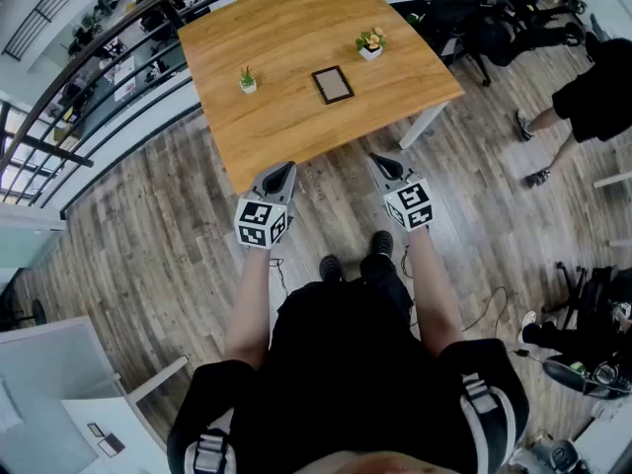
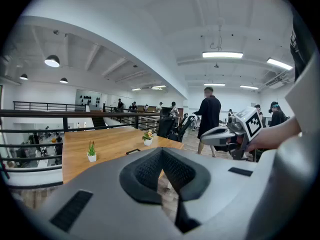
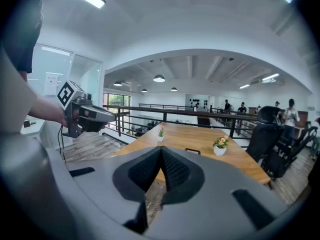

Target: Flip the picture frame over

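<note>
Floor (image 1: 138,235): grey-brown planks all around, running under the surface and under the person's feet.
Surface (image 1: 296,117): a pale wooden top on white legs. It carries three small things and is otherwise bare wood.
Railing (image 1: 99,62): dark bars that run along the left side of the surface, just beyond its edge.
Holder (image 1: 346,363): a person in black, standing a little back from the near edge with both forearms stretched forward.
Bystander (image 1: 592,97): someone in dark clothes, standing on the floor well to the right of the surface.
Chairs (image 1: 469,18): black office chairs bunched past the far right corner.
Left tongs (image 1: 285,170): pinched fully together with nothing between them. They hang over the floor just short of the near edge, tip tilted slightly down toward the surface.
Right tongs (image 1: 379,160): likewise closed tight and empty. They are level with the other pair and well apart from it, also just short of the near edge.
Frame (image 1: 332,84): lies flat near the middle of the surface, a dark rim around a dull brown panel. It sits between the two pots, closer to the flower pot and well away from both tongs. I cannot tell which face is up.
Flower pot (image 1: 371,49): small and white, upright, holding a tuft of orange and pale blooms with green leaves. It stands beyond the frame to the right.
Grass pot (image 1: 247,85): small and white, upright, holding a few green spikes. It stands left of the frame.
</note>
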Tool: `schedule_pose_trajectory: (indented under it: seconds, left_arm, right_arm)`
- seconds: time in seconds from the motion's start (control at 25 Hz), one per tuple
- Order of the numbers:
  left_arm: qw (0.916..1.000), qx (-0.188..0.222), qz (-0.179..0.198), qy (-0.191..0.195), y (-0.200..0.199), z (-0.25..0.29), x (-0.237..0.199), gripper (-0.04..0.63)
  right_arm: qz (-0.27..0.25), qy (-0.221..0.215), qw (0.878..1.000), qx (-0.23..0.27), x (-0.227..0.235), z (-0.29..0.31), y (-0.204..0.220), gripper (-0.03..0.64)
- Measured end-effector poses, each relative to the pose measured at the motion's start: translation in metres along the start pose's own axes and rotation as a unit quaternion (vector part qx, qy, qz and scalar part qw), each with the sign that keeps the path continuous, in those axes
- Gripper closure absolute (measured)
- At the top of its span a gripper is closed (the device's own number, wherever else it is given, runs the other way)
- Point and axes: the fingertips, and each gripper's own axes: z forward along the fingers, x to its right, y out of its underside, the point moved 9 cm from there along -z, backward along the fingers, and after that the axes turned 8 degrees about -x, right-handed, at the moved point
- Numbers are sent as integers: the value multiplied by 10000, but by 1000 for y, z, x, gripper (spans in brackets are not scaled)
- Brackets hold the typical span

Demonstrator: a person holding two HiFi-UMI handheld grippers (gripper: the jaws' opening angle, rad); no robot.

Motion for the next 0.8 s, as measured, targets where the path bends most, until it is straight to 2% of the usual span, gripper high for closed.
schedule_pose_trajectory:
  seconds: [0.16, 0.8]
  left_arm:
    - [9997, 125, -112, 180, -2, -7, 3, 575]
    - [9999, 46, 37, 99, -5, -11, 0, 575]
  right_arm:
    - [104, 55, 9999, 37, -6, -7, 1, 609]
    - [278, 175, 9993, 165, -8, -2, 1, 609]
